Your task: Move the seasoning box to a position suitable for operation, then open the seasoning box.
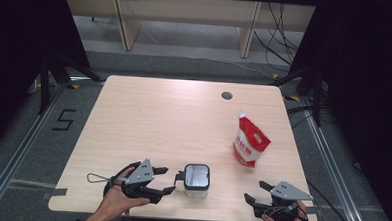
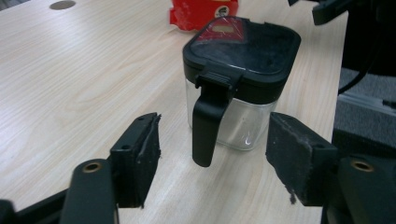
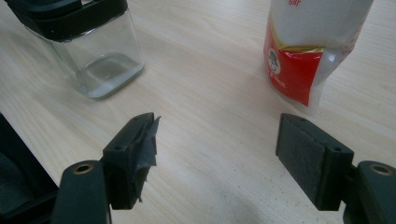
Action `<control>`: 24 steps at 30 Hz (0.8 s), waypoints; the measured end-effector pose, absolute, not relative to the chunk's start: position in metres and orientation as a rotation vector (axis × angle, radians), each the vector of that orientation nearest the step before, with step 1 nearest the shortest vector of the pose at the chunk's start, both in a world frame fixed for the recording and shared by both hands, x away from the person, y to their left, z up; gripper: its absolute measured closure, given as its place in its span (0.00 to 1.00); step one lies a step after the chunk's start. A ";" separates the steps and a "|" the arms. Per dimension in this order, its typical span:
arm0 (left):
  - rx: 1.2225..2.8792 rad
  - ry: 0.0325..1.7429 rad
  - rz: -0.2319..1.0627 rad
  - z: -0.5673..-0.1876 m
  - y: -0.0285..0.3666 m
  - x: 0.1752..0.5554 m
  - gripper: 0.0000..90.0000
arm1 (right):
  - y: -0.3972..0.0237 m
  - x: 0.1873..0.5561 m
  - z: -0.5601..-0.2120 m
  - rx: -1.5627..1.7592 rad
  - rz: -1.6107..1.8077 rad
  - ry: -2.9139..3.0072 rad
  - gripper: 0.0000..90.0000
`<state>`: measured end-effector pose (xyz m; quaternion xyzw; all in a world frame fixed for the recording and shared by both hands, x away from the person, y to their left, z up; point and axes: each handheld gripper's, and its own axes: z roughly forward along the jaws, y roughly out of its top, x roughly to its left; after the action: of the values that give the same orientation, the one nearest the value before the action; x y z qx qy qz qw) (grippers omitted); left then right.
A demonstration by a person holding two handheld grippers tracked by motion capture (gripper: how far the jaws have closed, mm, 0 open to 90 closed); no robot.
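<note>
A clear jar with a black lid and a black handle stands upright near the table's front edge. My left gripper lies just left of it, open and pointing at the handle. In the left gripper view the handle hangs between the two pads, with a gap on each side of it, and my left gripper touches nothing. A red and white pouch stands upright to the right of the jar and farther back. My right gripper rests open at the front right, its jaws empty over bare wood, with the jar and pouch ahead.
The light wooden table has a round cable hole near its far edge. A thin wire loop lies left of the left hand. Both hands sit close to the front edge. Dark curtains and floor rails flank the table.
</note>
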<state>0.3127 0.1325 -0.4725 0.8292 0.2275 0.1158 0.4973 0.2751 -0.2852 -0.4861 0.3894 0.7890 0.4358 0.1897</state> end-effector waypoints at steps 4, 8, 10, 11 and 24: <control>1.987 0.568 0.269 -0.466 0.135 0.309 0.38 | -0.284 0.277 -0.486 1.070 1.230 2.225 0.33; 1.989 0.581 0.259 -0.460 0.136 0.304 0.38 | -0.279 0.280 -0.486 1.080 1.219 2.243 0.33; 1.990 0.593 0.265 -0.460 0.136 0.303 0.38 | -0.275 0.281 -0.486 1.097 1.228 2.246 0.32; 1.986 0.601 0.258 -0.460 0.136 0.302 0.38 | -0.275 0.281 -0.486 1.097 1.228 2.246 0.32; 1.966 0.633 0.246 -0.458 0.135 0.309 0.42 | -0.277 0.282 -0.486 1.073 1.231 2.252 0.32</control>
<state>0.3088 0.1350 -0.4580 0.8151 0.2625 0.1020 0.5062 0.2819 -0.2769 -0.4857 0.3795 0.7964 0.4354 0.1790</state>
